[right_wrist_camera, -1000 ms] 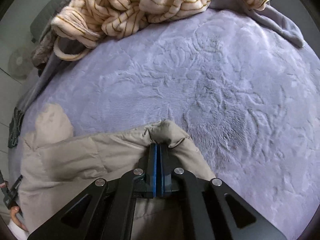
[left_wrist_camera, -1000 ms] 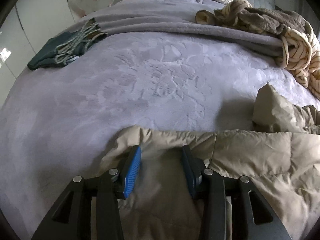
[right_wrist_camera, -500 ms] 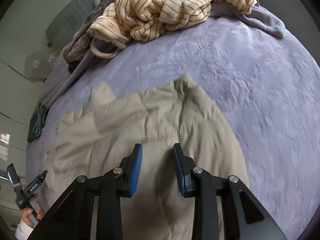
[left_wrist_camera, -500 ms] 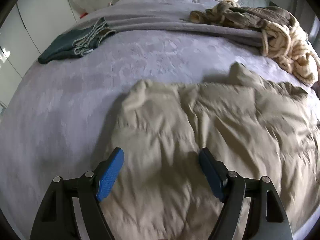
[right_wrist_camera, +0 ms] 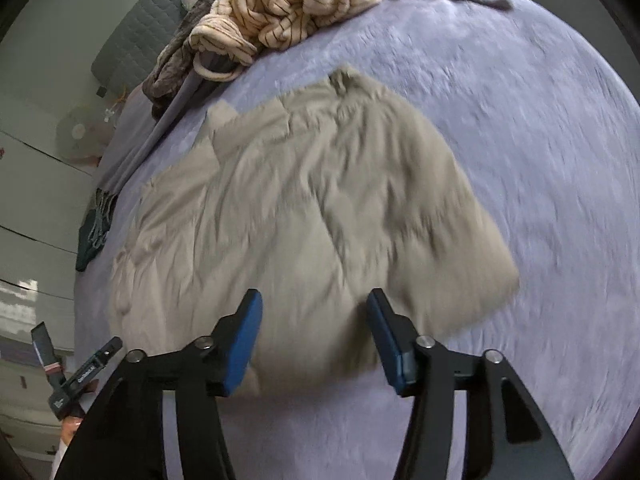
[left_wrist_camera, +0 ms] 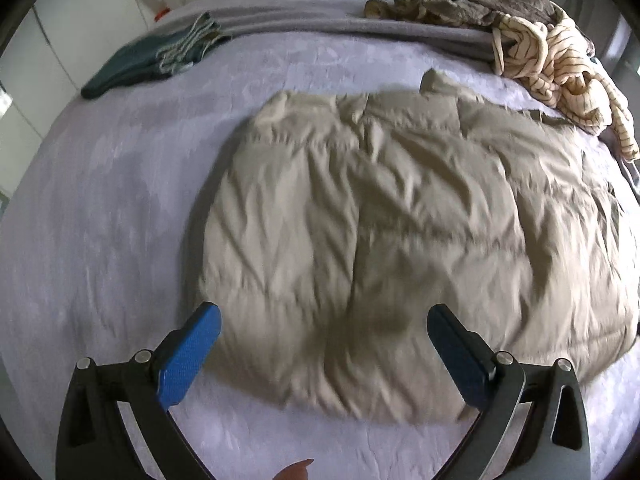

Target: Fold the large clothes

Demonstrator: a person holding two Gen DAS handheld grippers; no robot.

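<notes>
Both the left gripper (left_wrist_camera: pixel 324 344) and the right gripper (right_wrist_camera: pixel 315 332) are opening with nothing inside and backing away, leaving the tan puffy coat (left_wrist_camera: pixel 400 232) lying folded on the bed (left_wrist_camera: pixel 100 220).

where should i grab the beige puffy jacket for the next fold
Probably by the beige puffy jacket's two near corners, coming from the bed's near edge. It lies flat and roughly rectangular on the purple bedspread, its near hem closest to the open left gripper and right gripper, with nothing lying on it.
</notes>
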